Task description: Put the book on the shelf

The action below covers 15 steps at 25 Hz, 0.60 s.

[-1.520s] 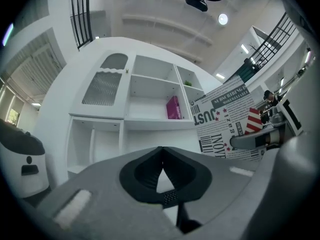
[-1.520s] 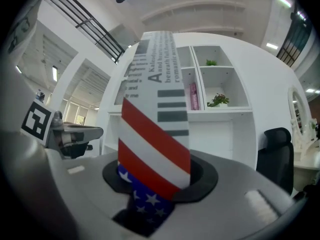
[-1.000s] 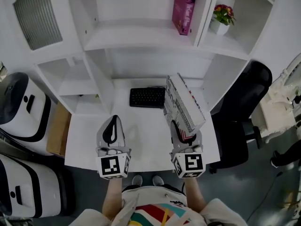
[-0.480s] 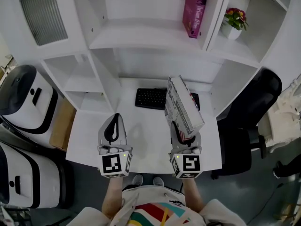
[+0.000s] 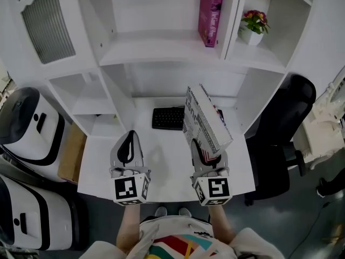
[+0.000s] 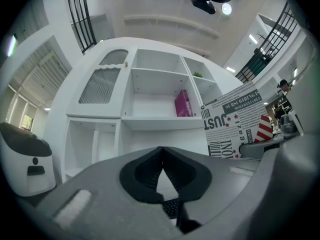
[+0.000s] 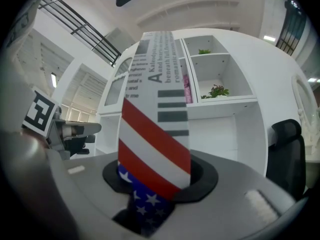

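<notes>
Right gripper [image 5: 207, 158] clamps the book [image 5: 205, 122] at its lower end, held upright, prob. so it slides standing into the shelf [image 5: 156, 42] above & behind it. Left gripper [image 5: 129, 140], jaws shut & empty, waits below the shelf, out of the way.

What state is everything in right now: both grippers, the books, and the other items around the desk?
Right gripper, shut on the newspaper-print book.
Newspaper-print book with stars and stripes, held tilted above the desk, not yet shelved.
Left gripper, shut, empty.
Pink book, upright on the shelf against the divider.
Potted red-flowered plant, upright in the right compartment.
Black keyboard, flat on the desk, partly hidden by the held book.
</notes>
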Available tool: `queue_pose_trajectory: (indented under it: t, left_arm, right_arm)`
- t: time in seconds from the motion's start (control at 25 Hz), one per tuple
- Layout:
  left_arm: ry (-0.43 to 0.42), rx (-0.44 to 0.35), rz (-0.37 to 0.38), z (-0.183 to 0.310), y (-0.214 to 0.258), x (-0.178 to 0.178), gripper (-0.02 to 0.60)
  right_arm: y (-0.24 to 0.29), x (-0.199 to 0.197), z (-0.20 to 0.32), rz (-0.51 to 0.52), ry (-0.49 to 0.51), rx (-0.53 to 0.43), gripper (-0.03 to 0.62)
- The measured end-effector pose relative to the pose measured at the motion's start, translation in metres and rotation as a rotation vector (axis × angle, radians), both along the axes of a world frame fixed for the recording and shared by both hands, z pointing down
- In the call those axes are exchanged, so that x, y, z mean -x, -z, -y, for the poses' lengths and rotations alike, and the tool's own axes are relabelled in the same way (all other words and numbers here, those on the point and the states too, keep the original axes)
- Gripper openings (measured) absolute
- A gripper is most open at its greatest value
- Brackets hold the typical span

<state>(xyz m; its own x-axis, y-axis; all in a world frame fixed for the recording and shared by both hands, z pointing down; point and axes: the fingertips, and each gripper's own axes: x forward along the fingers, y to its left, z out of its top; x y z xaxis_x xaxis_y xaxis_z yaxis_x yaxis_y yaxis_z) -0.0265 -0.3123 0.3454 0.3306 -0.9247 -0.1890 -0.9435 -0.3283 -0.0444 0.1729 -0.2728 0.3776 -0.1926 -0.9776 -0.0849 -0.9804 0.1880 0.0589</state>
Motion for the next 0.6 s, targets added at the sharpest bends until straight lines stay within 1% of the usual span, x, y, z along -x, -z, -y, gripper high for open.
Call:
queue_pose_trajectory:
  t: [0.24,0.36,0.48,0.6]
  left_arm:
    - [0.015,0.013,-0.006,-0.008,0.002,0.013,0.0]
    - [0.015,0.042,0.002,-0.006,0.0,0.017,0.002]
    - [0.019,0.054,0.006,-0.006,-0.001,0.021,0.002]
    - [0.022,0.058,-0.006,-0.008,0.0,0.025,0.002]
  right_arm:
    - [0.018,0.003,-0.006,0.02,-0.002,-0.018,0.158]
    - [0.033,0.008,-0.004,0.007,-0.002,-0.027,0.158]
    - [0.055,0.007,0.0,0.018,-0.013,-0.032,0.158]
    - [0.087,0.004,0.005,0.039,-0.012,-0.066,0.158]
